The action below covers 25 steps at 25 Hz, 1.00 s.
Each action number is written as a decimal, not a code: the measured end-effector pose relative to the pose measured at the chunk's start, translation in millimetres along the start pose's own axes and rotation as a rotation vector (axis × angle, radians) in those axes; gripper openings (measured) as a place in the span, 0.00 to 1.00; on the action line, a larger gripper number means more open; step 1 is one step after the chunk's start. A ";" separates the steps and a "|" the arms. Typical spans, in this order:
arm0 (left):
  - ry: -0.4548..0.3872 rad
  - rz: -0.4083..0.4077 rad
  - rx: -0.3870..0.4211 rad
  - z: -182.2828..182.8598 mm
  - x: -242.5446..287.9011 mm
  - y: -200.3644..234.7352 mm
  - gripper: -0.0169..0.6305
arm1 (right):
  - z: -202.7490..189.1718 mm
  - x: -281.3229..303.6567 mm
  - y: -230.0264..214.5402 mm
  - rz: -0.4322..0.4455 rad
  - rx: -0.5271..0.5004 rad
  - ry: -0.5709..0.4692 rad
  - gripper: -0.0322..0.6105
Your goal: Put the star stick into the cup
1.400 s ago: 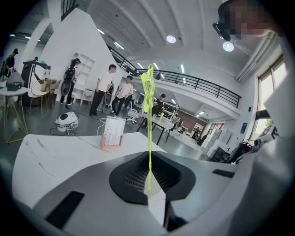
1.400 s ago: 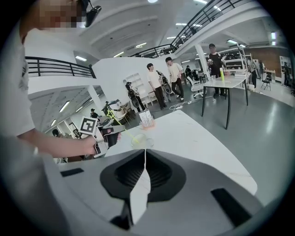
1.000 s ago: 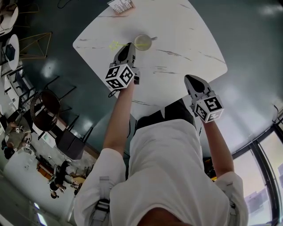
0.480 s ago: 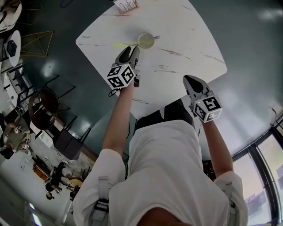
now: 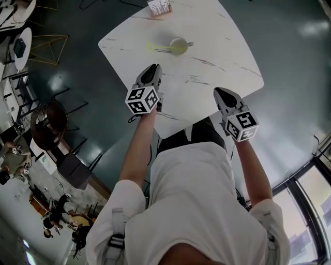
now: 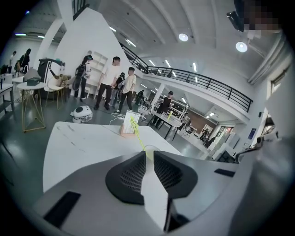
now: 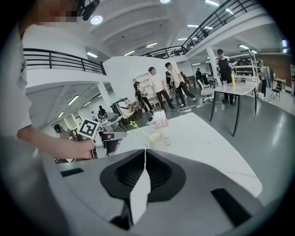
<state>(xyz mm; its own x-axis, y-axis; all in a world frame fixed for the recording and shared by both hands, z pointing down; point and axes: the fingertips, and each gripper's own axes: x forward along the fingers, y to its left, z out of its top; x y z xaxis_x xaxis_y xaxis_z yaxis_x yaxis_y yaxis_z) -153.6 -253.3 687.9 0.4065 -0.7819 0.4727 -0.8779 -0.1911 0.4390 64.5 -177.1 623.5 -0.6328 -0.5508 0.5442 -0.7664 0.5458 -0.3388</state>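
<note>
Task looks done: star stick (image 5: pixel 158 48) already sits in the cup (image 5: pixel 178 46), which stands on the far middle part of the surface (image 5: pixel 222 52), with a small card stand (image 5: pixel 159 7) beyond it at the far edge. Neither gripper touches the stick or the cup, and both are well back at the near edge. Left gripper (image 5: pixel 152 68) is nearer the cup but clearly apart from it. Its jaws have just been closing and now stand a little apart with a thin gap. Nothing is between them; the stick only shows beyond the tips in the left gripper view. Right gripper (image 5: pixel 219 93) is at the near right, jaws pressed together, empty. Nothing seems left to do except maybe pulling the hands away; that is my judgement, as no view shows how deep the stick sits inside the cup. Stick orientation: bottom end is down in the cup, and the shaft leans on the left rim. The star end pokes out to the left, over the surface. Long axis runs roughly left-right in the head view. In the gripper views it slants upward from the cup, star end highest, so it is tilted, neither upright nor flat. Cup is upright, its handle to the right.
</note>
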 end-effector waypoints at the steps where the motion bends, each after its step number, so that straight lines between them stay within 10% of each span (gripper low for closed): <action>1: -0.006 -0.001 0.010 -0.1 -8.8 -0.4 0.12 | 1.8 -2.0 5.1 -0.003 -0.009 -0.005 0.09; 25: -0.052 -0.208 0.039 -5.5 -179.3 -51.7 0.05 | 13.8 -85.9 78.3 -0.107 -0.108 -0.134 0.09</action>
<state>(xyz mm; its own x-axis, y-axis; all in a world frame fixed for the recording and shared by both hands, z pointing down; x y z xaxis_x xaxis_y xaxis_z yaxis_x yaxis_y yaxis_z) -179.8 -100.0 584.7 0.5674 -0.7523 0.3347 -0.7859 -0.3734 0.4929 57.3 -95.7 539.7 -0.5626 -0.6847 0.4633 -0.8186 0.5399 -0.1960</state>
